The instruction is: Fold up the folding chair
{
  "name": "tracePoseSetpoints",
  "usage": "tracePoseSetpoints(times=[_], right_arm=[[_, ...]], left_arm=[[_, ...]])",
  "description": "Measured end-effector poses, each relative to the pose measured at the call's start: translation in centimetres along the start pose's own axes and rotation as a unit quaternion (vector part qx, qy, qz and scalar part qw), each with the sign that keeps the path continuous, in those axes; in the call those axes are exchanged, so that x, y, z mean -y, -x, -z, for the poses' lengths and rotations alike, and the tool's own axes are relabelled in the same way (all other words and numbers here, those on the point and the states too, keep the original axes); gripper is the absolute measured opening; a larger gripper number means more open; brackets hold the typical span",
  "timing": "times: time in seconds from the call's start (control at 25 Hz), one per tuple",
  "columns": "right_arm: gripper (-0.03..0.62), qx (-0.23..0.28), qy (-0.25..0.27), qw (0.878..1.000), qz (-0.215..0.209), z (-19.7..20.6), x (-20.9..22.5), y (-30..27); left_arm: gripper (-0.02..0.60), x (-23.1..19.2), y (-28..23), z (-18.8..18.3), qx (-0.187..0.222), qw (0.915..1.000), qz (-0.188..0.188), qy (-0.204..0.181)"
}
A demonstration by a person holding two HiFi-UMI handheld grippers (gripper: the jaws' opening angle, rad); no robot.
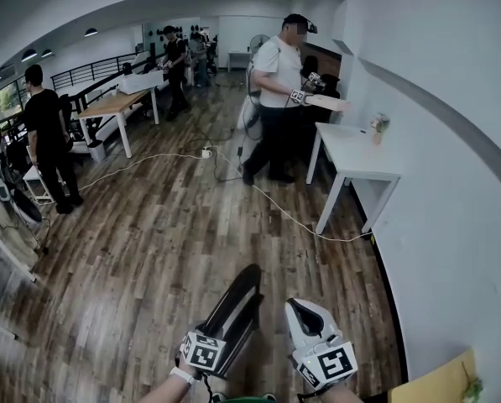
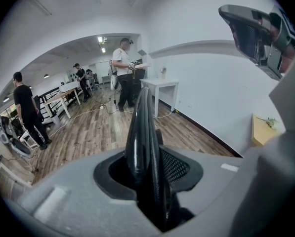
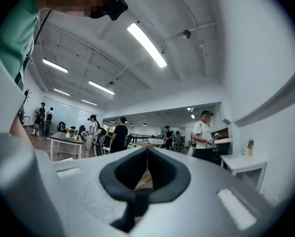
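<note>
Left gripper (image 2: 148,174) clamps the chair (image 2: 140,127) by its edge; right gripper (image 3: 146,169), beside the chair, is closed and empty. Held one-handed, the chair may slip or swing open.

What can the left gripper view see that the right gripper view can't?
Only the left gripper view: the black folding chair, folded flat and clamped in the left gripper's jaws.
Only the right gripper view: a straight look at the right gripper's jaws, shut on nothing, plus a green sleeve close to the camera.
Both: the person in a white shirt standing by the white table.
</note>
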State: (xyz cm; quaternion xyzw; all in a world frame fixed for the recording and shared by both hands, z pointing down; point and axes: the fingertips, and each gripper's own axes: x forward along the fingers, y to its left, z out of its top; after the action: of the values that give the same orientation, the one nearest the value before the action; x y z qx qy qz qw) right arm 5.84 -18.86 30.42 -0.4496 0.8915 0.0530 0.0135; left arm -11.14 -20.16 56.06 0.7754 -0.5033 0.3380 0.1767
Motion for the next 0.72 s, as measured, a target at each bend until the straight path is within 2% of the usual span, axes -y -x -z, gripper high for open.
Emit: tracePoseSetpoints(times=[0.72], right_arm=[[0.003, 0.021, 0.019, 1.0, 0.005, -1.4, 0.3, -0.2]], left_arm=[[0.143, 1.2, 0.1, -0.1, -0.005, 0.9999, 0.013, 0.001]])
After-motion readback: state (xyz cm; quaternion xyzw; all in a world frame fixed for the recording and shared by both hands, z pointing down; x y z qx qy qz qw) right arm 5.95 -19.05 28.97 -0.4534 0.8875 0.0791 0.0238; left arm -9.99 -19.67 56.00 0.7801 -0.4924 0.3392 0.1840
